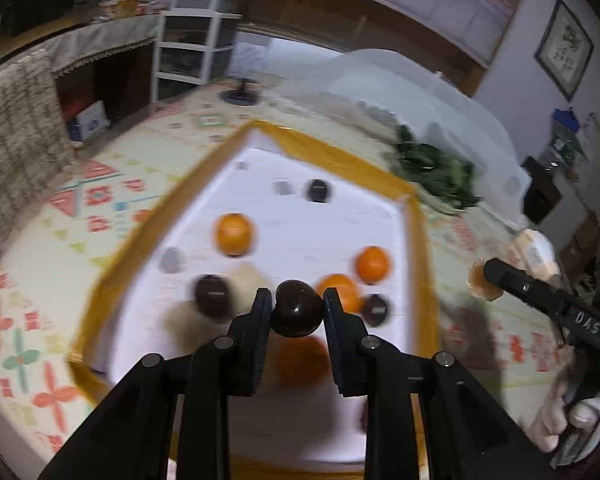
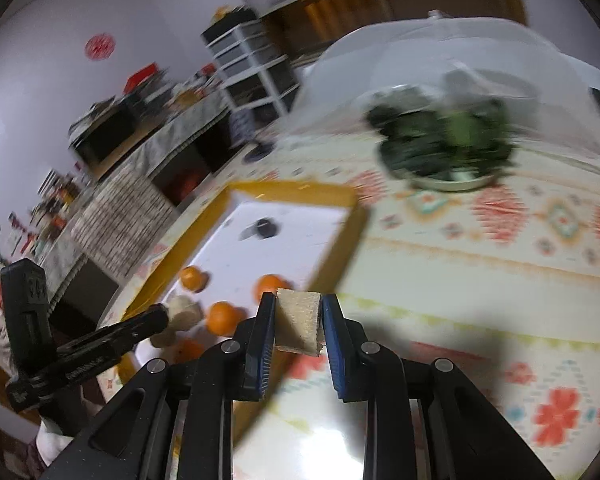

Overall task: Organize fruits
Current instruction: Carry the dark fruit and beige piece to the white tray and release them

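My left gripper (image 1: 297, 300) is shut on a dark round fruit (image 1: 296, 312) and holds it above a white tray with a yellow rim (image 1: 328, 152). On the tray lie oranges (image 1: 234, 233) (image 1: 373, 264) (image 1: 339, 290) and dark fruits (image 1: 213, 295) (image 1: 318, 190) (image 1: 375, 310). My right gripper (image 2: 298, 312) is shut on a tan, rough-skinned slice (image 2: 300, 320) above the patterned tablecloth, right of the tray (image 2: 352, 208). In the left wrist view the right gripper (image 1: 485, 278) holds that tan piece beyond the tray's right rim.
A bowl of dark leafy greens (image 2: 444, 140) stands on the tablecloth (image 2: 480, 272) behind the tray, with a white dome cover (image 2: 440, 48) behind it. White drawers (image 1: 198, 28) and a draped shelf (image 1: 80, 44) stand beyond the table.
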The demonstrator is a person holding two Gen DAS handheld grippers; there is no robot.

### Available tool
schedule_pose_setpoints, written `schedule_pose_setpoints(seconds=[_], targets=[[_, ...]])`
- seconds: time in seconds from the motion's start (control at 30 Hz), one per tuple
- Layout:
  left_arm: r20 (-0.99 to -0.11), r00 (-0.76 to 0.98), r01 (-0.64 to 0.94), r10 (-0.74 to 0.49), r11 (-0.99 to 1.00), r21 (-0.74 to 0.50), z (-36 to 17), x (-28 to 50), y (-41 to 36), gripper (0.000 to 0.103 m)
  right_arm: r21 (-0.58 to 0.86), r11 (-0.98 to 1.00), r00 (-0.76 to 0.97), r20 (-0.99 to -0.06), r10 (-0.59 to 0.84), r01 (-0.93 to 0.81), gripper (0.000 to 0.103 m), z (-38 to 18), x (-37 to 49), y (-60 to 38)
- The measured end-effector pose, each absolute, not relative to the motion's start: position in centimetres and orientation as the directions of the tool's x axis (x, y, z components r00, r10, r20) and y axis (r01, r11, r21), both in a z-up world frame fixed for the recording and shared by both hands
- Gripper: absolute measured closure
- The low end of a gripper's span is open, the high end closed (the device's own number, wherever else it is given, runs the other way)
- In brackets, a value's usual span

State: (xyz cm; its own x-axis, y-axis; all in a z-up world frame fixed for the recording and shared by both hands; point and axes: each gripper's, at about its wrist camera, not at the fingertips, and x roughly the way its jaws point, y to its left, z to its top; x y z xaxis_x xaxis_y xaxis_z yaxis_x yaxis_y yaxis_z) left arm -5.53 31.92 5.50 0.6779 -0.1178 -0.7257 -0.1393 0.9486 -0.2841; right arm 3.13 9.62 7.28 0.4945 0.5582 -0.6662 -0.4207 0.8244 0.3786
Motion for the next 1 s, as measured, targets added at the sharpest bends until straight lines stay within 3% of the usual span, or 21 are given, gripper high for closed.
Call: schedule_pose_setpoints(seconds=[0.17,0.3,0.4,0.83,1.0], targets=[[-0.725,0.683,-0.148,-0.090,0.955,-0.258,4.8,-5.8,33.4,0.073,0.363,0.816,0.457,-0.692,0.559,-0.449,0.078,5.9,4.9,14.8],[-0.705,0.707,-0.155,-0.046,0.964,-0.218,5.1,-6.2,33.5,0.043,0.352,0.821,0.437,-0.715,0.545,-0.449,0.078,4.7,6.4,17.4],[-0.688,0.725,-0.159,-0.024,0.967,-0.201,5.5,-6.8,33.6,0.033,0.345,0.831,0.436,-0.727,0.531,-0.437,0.077,3.8,7.1,18.3],[-0.637,0.771,-0.167,0.023,0.972,-0.166,7.1,-8.5,32.4,0.029,0.357,0.821,0.491,-0.669,0.558,-0.446,0.070,6.2,5.6,16.0],[-0.568,0.815,-0.193,0.116,0.978,-0.077,9.0,-10.5,30.2,0.016,0.272,0.841,0.559,-0.645,0.520,-0.468,0.057,7.9,1.3,13.3]])
